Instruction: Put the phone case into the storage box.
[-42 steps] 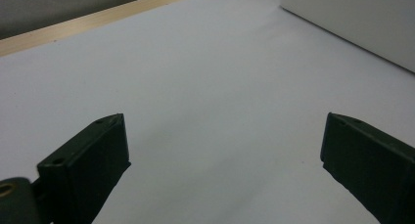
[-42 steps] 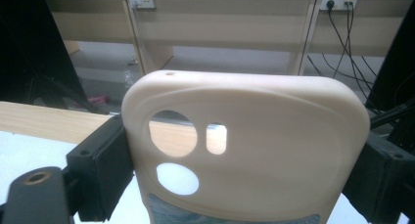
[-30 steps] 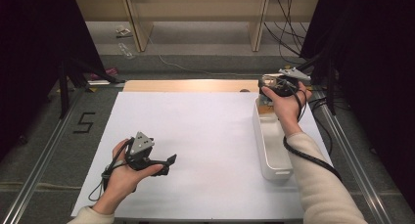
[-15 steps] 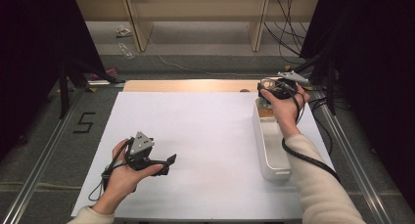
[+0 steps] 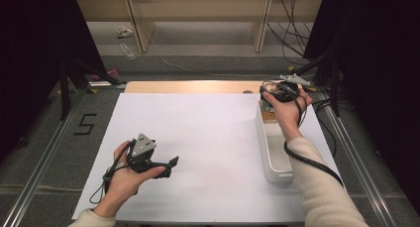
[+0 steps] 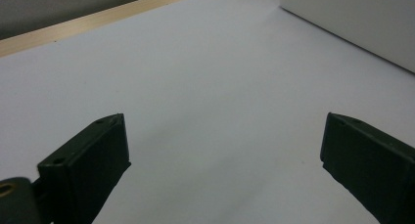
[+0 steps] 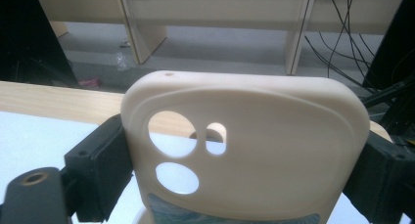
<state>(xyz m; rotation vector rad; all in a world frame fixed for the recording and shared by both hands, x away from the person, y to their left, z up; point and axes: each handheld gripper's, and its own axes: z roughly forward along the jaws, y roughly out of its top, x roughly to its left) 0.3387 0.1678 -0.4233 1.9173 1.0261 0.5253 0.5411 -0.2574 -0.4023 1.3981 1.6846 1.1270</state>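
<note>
The right gripper (image 7: 244, 160) has its black fingers (image 7: 100, 160) clamped on both side edges of a cream, soft-looking phone case with round camera cut-outs (image 7: 244, 145), and it's up in the air at the far end of the long white plastic bin (image 5: 272, 152), near the right edge of the white-covered worktop (image 5: 208, 138). In the right gripper view the case stands upright, camera-hole end on top, long axis running up and away from the fingers, back face toward the lens. In the high view the right gripper (image 5: 280, 94) sits just over the bin's far end. My read: this is the lift-out, case picked from the bin and not yet carried anywhere. The next move calls for a steady carry toward the open middle of the worktop, keeping the squeeze even so the flexible shell doesn't buckle or pop free. Over on the near left, the left gripper (image 5: 166, 166) hovers low above the bare white surface, fingers (image 6: 83, 160) spread wide, nothing between them, ready to assist.
</note>
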